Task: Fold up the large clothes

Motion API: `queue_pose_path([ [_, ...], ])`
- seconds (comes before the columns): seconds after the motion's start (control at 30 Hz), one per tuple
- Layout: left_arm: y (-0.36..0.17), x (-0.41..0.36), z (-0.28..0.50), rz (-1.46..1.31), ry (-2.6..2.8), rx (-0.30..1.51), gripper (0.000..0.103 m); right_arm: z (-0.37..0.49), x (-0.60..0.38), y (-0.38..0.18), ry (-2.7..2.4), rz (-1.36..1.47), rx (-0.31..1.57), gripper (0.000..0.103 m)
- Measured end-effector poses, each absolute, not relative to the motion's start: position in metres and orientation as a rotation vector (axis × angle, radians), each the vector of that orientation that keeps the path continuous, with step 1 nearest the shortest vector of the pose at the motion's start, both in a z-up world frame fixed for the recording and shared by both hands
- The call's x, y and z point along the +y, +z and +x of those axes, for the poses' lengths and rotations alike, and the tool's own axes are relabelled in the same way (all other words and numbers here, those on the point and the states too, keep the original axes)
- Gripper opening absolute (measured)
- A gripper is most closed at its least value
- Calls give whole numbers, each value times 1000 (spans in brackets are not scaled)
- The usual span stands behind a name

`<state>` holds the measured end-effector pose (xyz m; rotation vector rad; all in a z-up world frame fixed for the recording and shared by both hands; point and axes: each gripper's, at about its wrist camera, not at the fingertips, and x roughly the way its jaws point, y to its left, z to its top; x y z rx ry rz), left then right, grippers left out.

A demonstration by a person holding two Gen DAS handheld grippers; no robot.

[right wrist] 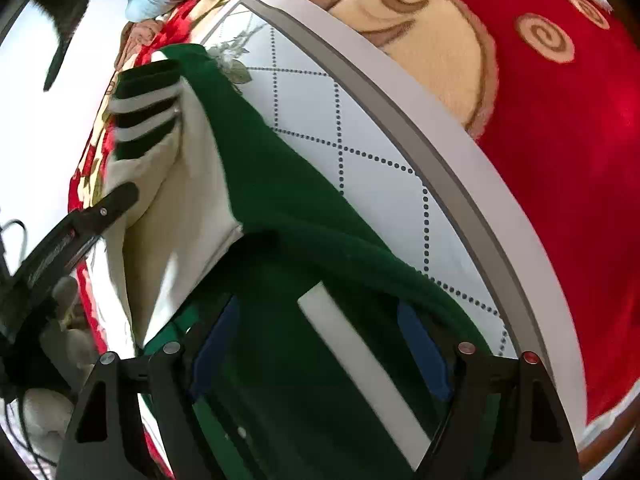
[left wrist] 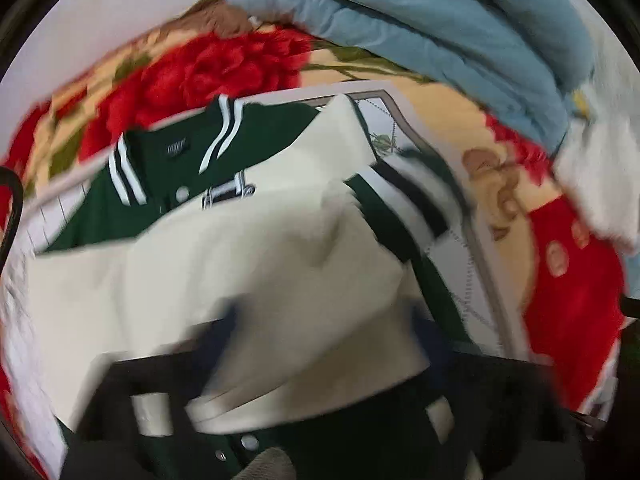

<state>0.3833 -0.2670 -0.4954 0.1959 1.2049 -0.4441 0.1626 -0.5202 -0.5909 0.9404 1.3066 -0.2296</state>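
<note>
Left wrist view, much blurred. At far left, the red-flowered blanket [left wrist: 224, 64] carries a white mat [left wrist: 472, 248] with a grey border. The green-and-cream jacket [left wrist: 248, 240] lies on the mat, its striped collar [left wrist: 176, 148] at the far side. A cream sleeve [left wrist: 320, 288] is folded across the green front, with its striped cuff [left wrist: 416, 208] pointing right. The left gripper [left wrist: 316, 356] hangs over that sleeve. Its jaws are wide apart, the cream cloth lies between them, and we see no pinch. To the upper right, a pale blue padded garment [left wrist: 440, 32] is heaped on the blanket.

Right wrist view, sharp. At left, one black finger [right wrist: 116, 200] of the left gripper rests over the cream sleeve. In the middle, the right gripper [right wrist: 320, 344] points down at the jacket's green edge. Its jaws are apart and both blue pads [right wrist: 216, 340] are bare, with a white stripe [right wrist: 360, 360] running between them and the cloth unclamped. To the right are the mat's dotted diamonds, then the blanket.
</note>
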Motion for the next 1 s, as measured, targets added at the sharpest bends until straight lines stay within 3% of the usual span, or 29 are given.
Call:
queue_pose_path([
  [0.33,-474,-124,382,110,-22,1174,99,248,-505,-538,-126,857,1235,82],
  [0.5,-510,-57,392,212,205,1192,99,296,-477,-564,-84,362,1502,82],
  [0.57,-523,-47,394,225,233,1208,99,294,-456,-592,-16,170,1642,73],
  [0.6,-530,-45,394,236,251,1216,99,292,-450,-606,-9,103,1689,59],
  [0.63,-533,-44,394,237,259,1220,99,292,-449,-612,-23,80,1695,36],
  [0.67,-534,-43,395,234,265,1224,99,293,-455,-617,-70,95,1668,30],
  [0.83,-539,-45,393,214,278,1221,99,253,-537,-615,-278,818,1338,23],
  [0.93,-543,-49,396,201,277,1241,99,185,-580,-660,-428,1417,1115,20],
  [1.0,-540,-50,396,194,281,1241,99,180,-581,-660,-419,1437,1103,20],
])
